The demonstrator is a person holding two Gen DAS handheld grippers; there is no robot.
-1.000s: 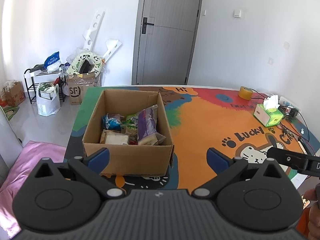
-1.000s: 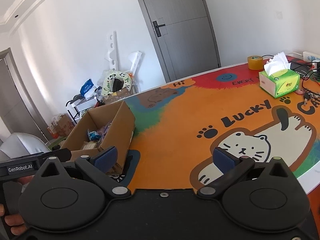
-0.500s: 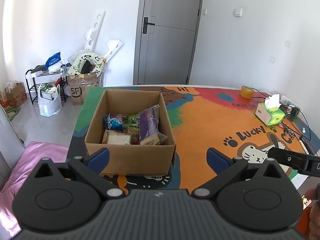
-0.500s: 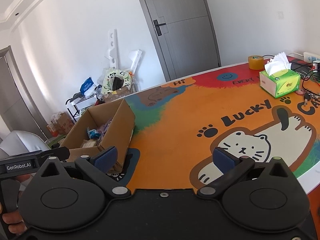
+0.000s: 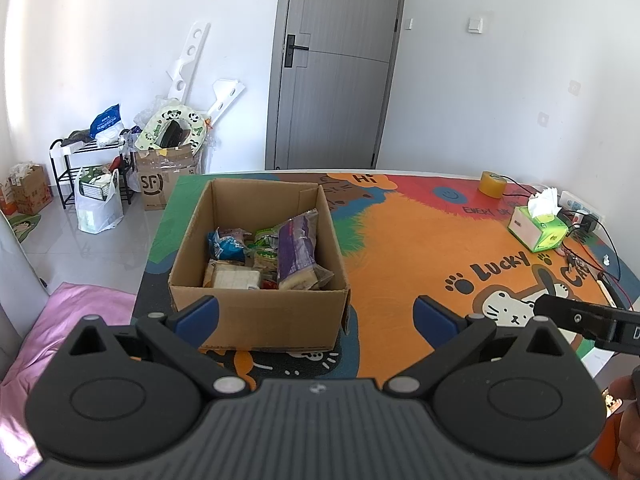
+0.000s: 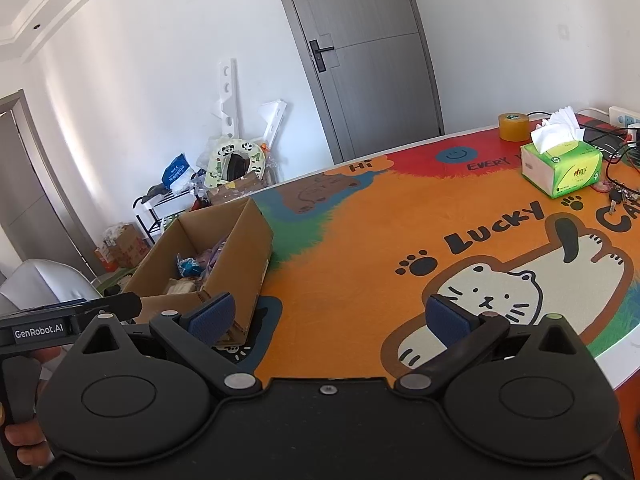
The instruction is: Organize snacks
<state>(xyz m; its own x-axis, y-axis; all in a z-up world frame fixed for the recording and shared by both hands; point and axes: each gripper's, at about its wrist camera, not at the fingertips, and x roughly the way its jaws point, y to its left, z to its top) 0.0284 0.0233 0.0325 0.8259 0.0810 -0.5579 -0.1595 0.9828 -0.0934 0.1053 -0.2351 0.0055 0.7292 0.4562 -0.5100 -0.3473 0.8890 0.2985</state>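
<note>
a table covered by a bright cartoon cat mat (image 5: 400,248) was seen from both wrist cameras. in the left wrist view, the left gripper (image 5: 314,314) was held above the near edge of the table, its two blue-padded fingers (image 5: 196,314) spread wide with nothing between them. an open cardboard box (image 5: 256,320) stood on the mat at about 11 o'clock from that gripper, just beyond the left finger. snacks were seen lying inside the box: a blue packet (image 5: 225,245) at the back left, a green packet (image 5: 267,247) in the middle, a purple packet (image 5: 295,254) leaning at the right, and a pale wrapped block (image 5: 232,279) at the front. a green tissue box (image 5: 538,230) was placed near the far right edge at 2 o'clock, with a roll of yellow tape (image 5: 492,184) behind it and cables beside it.

in the right wrist view, the right gripper (image 6: 332,318) was also held wide, empty, over the orange part of the mat. the cardboard box was seen at 10 o'clock, the tissue box at 2 o'clock. part of the left gripper's handle, gripped by a hand (image 6: 24,446), showed at 9 o'clock. a grey door (image 5: 336,64) and floor clutter were visible beyond the table.
</note>
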